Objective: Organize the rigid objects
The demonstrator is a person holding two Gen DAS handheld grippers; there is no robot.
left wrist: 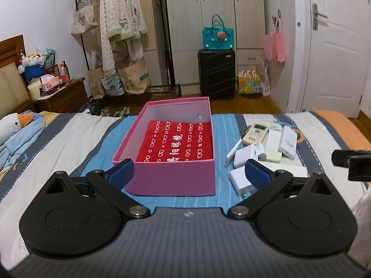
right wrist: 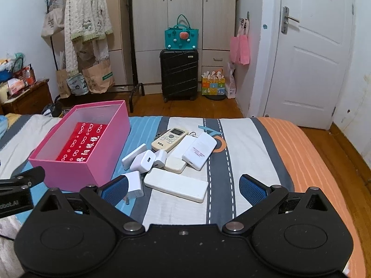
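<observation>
Pink box between the spread left claw fingers, untouched.

Home bedroom, bed, wardrobe, suitcase

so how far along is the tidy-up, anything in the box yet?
Barely started. The pink box holds only a red printed item; whether that was placed is unclear. Nothing is in hand: left gripper and right gripper are both open and empty. Still loose on the bed: the TCL remote, the white chargers and the flat white power banks.
</observation>
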